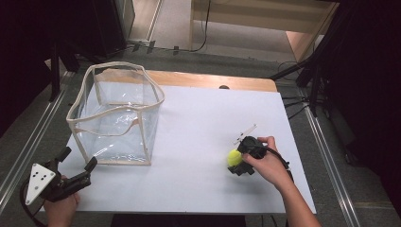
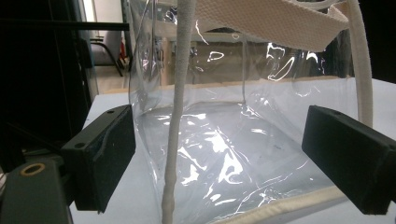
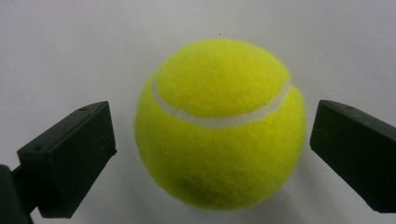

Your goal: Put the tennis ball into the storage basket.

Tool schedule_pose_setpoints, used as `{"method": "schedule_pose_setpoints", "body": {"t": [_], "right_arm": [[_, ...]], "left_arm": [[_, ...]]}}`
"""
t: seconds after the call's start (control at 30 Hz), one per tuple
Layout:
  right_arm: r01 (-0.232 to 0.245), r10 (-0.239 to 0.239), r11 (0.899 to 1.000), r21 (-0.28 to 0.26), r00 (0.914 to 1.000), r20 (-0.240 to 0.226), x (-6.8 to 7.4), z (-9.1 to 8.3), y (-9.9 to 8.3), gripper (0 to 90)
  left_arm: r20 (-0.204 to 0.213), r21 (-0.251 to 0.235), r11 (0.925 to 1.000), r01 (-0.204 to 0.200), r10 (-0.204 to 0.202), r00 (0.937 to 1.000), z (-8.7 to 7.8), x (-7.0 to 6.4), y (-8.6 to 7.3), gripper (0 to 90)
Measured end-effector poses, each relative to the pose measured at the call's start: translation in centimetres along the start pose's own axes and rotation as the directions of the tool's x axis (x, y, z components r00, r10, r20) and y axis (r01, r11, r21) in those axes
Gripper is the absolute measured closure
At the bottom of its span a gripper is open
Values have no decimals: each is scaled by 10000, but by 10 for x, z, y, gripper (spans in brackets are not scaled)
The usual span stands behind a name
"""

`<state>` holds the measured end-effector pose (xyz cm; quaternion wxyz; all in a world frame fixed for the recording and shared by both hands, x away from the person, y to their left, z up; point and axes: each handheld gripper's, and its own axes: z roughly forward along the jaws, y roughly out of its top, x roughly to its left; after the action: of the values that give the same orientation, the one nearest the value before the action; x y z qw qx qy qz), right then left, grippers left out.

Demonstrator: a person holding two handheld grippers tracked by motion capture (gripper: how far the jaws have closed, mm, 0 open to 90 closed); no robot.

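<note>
- Step in hand: the approach to a grasp. The right tool (image 3: pixel 212 140) is lowered over a tennis ball (image 3: pixel 219 123), which lies on the white desk (image 1: pixel 198 142) directly between its two black jaws; the jaws stand wide, with a gap showing on either side of the ball, and neither is touching the felt.
- In the high view, the right tool (image 1: pixel 235 160) sits just ahead of the person's right hand (image 1: pixel 267 163), and the tennis ball (image 1: pixel 233 157) shows as a yellow patch at its tip.
- Next move, as a judgement: the jaws need to close evenly across the ball's widest part. A round, fuzzy ball can roll or squirt out if one jaw arrives first, so a centred, level squeeze is called for before any lift, likely toward the bag.
- Left tool (image 1: pixel 78 161): held low at the desk's near corner by the left hand (image 1: pixel 61 208), jaws spread wide and gripping nothing. It points at the clear plastic bag (image 1: pixel 118 113), which stands open-topped just ahead of it.
- In the left gripper view, the bag's cream-piped corner seam (image 2: pixel 175 140) rises between the jaws of the left tool (image 2: pixel 233 158), near but not pinched.
- Pose: the right forearm enters from below and angles forward-left, with the wrist bent down over the ball; the left hand rests beside the desk edge.
</note>
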<state>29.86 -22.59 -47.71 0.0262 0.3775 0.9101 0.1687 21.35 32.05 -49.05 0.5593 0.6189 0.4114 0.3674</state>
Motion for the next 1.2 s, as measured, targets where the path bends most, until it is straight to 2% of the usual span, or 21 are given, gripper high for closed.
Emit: {"method": "schedule_pose_setpoints", "body": {"t": [0.03,0.1,0.6,0.63,1.0,1.07,1.2], "right_arm": [[-11,11,10000,23,10000,-10,0,0,0,0],[-62,62,10000,17,9999,90,0,0,0,78],[-131,131,9999,57,9999,-28,0,2,0,81],[-101,101,9999,-7,9999,22,0,2,0,137],[-66,67,10000,-21,10000,42,0,6,1,142],[-102,103,9999,-42,9999,100,0,6,1,197],[-178,178,9998,-35,9998,113,0,6,1,210]], "left_arm": [[1,11,10000,-11,11,10000,0,0,0,99],[5,15,10000,-16,16,10000,0,0,0,100],[-2,15,10000,-17,17,10000,0,0,0,99],[-12,29,10000,-26,26,10000,0,0,0,99],[3,29,10000,-51,51,10000,0,0,0,99],[6,20,10000,-32,32,10000,0,0,0,99],[7,23,10000,-30,30,10000,0,0,0,99]]}}
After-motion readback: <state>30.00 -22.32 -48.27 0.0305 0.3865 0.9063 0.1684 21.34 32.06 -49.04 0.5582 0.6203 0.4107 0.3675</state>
